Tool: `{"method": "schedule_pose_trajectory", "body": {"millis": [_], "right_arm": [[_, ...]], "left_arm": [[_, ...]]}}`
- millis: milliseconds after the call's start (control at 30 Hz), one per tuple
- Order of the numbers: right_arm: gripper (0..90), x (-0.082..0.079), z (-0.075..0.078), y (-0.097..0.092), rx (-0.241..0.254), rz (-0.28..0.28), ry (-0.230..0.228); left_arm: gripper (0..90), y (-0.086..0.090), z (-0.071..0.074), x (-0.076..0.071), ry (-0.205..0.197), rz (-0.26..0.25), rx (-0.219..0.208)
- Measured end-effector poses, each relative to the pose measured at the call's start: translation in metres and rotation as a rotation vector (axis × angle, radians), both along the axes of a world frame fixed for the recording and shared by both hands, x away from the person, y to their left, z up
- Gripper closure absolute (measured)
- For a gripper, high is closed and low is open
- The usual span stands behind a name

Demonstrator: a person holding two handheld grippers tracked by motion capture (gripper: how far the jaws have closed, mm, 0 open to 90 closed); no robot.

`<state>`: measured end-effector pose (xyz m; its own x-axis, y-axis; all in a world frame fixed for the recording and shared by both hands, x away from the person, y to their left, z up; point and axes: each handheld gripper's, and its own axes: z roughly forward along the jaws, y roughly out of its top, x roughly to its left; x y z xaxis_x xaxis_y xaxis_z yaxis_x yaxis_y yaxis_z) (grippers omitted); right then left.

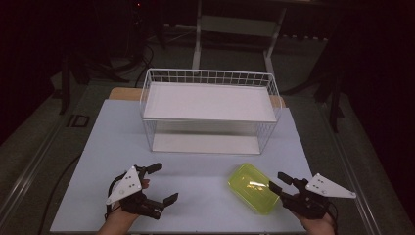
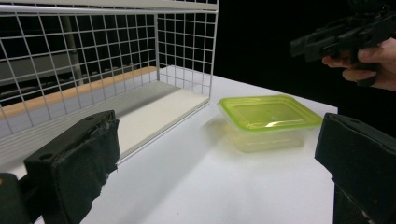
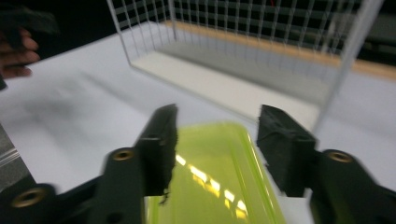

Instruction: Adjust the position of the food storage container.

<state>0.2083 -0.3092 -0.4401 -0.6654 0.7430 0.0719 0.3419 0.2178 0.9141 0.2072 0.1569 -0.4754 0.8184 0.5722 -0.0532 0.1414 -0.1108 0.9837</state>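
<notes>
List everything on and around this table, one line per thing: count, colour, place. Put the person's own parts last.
Table: one, pale blue-white top, under everything, a wooden edge showing at its far side.
Wire rack: one, white, two-shelved, at the far middle of the table, both shelves bare.
Lidded container: one, translucent yellow-green, on the table near the front right, in front of the rack.
Frame legs: pale metal, on the dark floor beyond the table.
Left claw: one, black with a grey three-cornered plate, front left, jaws wide apart, holding nothing.
Right claw: one, black with a grey plate, front right, jaws apart over the container's near end.
Hands: two, gripping the claws at the bottom edge.
</notes>
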Motion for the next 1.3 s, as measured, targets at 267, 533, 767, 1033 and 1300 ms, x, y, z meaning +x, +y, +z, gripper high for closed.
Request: {"method": "schedule_pose_trajectory", "body": {"millis": [267, 533, 767, 1033, 1300], "right_arm": [[73.9, -0.011, -0.016, -0.023, -0.067, -0.019, 0.069], [90.0, -0.01, -0.032, -0.039, -0.152, 0.001, 0.126], [90.0, -0.005, -0.045, -0.044, -0.185, 0.053, 0.138], [90.0, 0.004, -0.053, -0.04, -0.221, 0.108, 0.161], [90.0, 0.013, -0.053, -0.037, -0.222, 0.104, 0.148]], "left_arm": [[0.4, -0.005, -0.003, 0.001, 0.007, -0.021, 0.015], [0.4, -0.007, -0.003, 0.002, 0.008, -0.023, 0.02], [0.4, -0.008, -0.003, 0.002, 0.004, -0.026, 0.025], [0.4, -0.009, -0.003, 0.001, 0.005, -0.031, 0.026], [0.4, -0.01, -0.004, 0.002, 0.012, -0.033, 0.025]]}}
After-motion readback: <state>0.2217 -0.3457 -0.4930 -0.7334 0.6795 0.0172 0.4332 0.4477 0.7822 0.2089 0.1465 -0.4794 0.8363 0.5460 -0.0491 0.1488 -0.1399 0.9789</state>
